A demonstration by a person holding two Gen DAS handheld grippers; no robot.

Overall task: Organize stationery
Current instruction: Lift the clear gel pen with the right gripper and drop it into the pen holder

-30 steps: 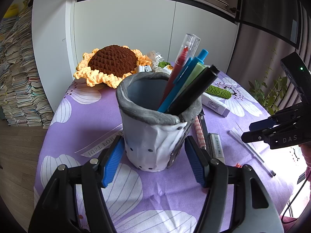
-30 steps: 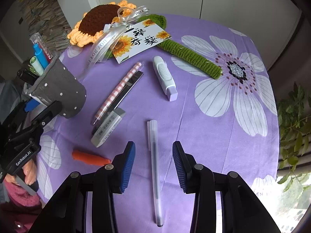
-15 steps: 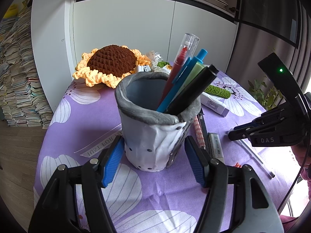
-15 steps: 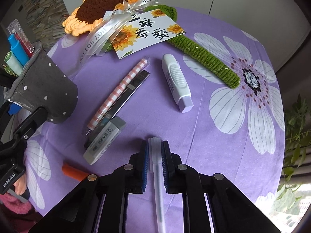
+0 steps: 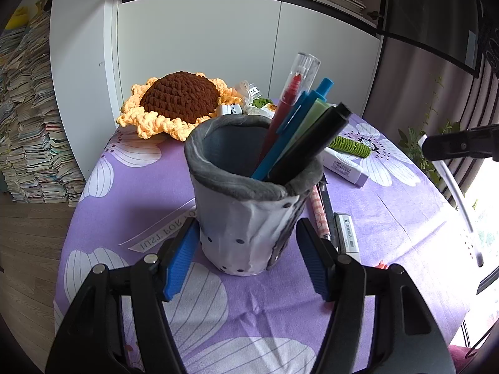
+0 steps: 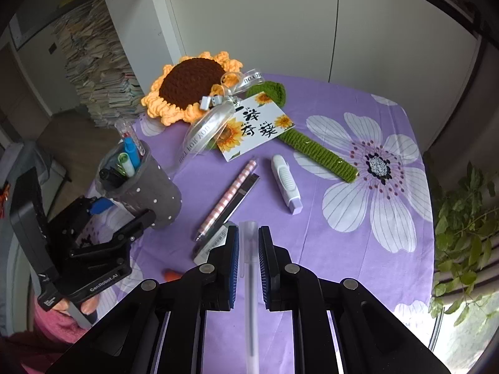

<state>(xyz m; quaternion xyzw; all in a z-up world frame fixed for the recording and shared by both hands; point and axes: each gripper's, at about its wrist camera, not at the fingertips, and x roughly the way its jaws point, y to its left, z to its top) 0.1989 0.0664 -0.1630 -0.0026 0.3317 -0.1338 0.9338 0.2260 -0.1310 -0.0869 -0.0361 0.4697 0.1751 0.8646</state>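
Four pens stand in the pen pot (image 5: 249, 205) the left gripper (image 5: 246, 258) clamps; the right gripper (image 6: 248, 249) pinches a clear pen (image 6: 250, 268), several items left beyond its tips.

Soft daylight, window glare, fisheye warp

Crochet sunflower (image 6: 190, 85) on purple floral tablecloth (image 6: 358, 265) — paper stacks (image 5: 28, 131) left, plant (image 6: 464, 237) right.
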